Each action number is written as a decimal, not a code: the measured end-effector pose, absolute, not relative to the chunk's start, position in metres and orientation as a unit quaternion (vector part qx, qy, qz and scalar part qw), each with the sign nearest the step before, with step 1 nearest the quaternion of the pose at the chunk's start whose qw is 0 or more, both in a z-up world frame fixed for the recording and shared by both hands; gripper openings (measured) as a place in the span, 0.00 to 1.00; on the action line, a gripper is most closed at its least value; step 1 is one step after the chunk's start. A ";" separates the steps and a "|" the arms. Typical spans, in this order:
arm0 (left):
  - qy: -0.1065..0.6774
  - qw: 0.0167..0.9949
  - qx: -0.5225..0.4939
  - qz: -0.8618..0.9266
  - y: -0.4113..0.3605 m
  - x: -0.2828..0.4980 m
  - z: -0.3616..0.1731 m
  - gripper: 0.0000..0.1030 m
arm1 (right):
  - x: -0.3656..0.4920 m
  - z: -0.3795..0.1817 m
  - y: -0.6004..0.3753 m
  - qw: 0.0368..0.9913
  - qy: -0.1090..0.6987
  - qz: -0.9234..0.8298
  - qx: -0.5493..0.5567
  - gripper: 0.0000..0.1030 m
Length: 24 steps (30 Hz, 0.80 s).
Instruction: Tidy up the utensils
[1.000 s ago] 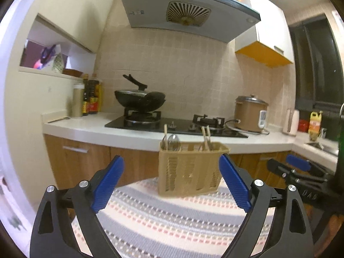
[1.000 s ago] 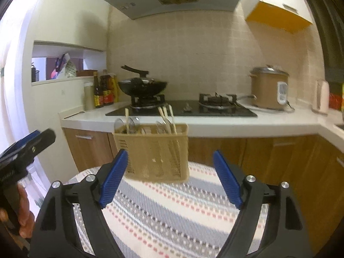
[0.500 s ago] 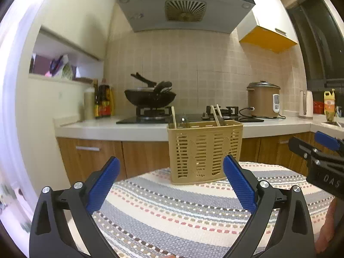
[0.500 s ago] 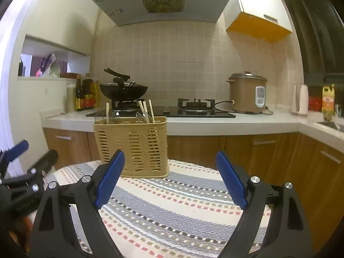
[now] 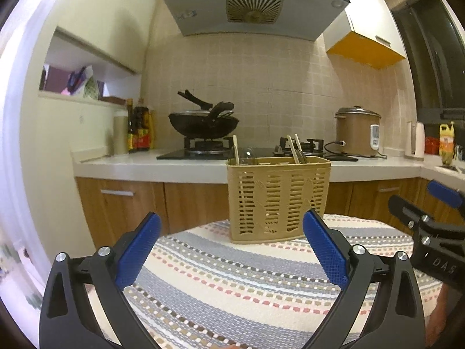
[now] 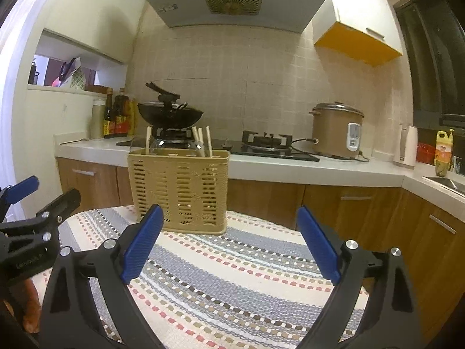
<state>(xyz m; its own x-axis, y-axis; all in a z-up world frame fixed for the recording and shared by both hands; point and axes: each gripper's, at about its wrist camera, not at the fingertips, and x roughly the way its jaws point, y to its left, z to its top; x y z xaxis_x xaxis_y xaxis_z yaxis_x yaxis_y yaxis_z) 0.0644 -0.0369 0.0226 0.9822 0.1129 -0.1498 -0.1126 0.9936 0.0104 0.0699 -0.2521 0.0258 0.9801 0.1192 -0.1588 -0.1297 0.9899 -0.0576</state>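
Two claws gape wide, holding nothing.
Left claw (image 5: 231,247) and right claw (image 6: 228,241) hover near the utensil basket (image 5: 278,199) on the striped surface (image 5: 232,285).

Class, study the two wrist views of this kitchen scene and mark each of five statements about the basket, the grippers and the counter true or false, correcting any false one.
1. The utensil basket stands upright on the striped cloth. True.
2. The left gripper is shut on a spoon. False: it is open and holds nothing.
3. Chopsticks stick up out of the basket. True.
4. The right gripper is clamped on the basket. False: it is open, short of the basket.
5. The wok sits on the floor. False: it sits on the stove.
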 end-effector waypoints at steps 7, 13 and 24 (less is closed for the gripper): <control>0.081 0.995 0.012 0.059 -0.040 0.067 0.021 0.93 | 0.076 0.027 -0.264 0.995 0.089 0.050 -0.010 0.88; 0.088 0.994 0.004 0.062 -0.035 0.068 0.021 0.93 | 0.077 0.027 -0.265 0.995 0.092 0.048 -0.005 0.91; 0.115 0.989 -0.068 0.055 -0.008 0.075 0.018 0.93 | 0.075 0.027 -0.263 0.995 0.084 0.045 -0.015 0.92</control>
